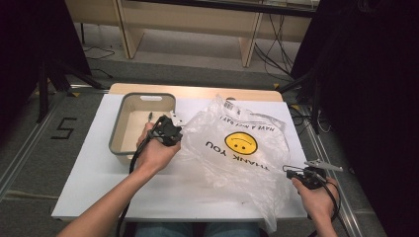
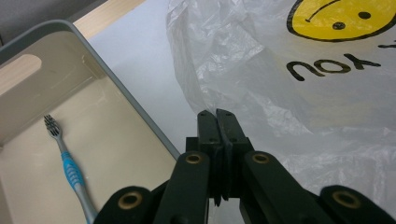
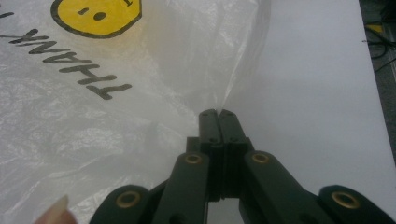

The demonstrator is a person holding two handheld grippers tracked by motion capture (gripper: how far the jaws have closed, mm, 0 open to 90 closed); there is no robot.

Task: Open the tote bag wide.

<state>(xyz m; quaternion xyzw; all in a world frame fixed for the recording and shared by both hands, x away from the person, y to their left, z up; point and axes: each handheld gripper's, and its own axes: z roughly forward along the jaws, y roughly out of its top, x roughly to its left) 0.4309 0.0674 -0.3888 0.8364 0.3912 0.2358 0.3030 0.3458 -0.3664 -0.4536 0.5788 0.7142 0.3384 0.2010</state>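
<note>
Now we are pinching the bag (image 1: 237, 148) with both: the left hand-held gripper (image 2: 217, 114) nipping its edge beside the bin (image 2: 140, 112), the right hand-held gripper (image 3: 218, 113) clamping its opposite corner on the counter (image 3: 317, 93).

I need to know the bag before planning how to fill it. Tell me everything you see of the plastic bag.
The plastic bag is thin, clear and crinkled, printed with a yellow smiley, "THANK YOU" and "HAVE A NICE DAY". It lies spread on the white table, beside the grey bin. Each shut gripper, left gripper and right gripper, pinches an edge of it.
</note>
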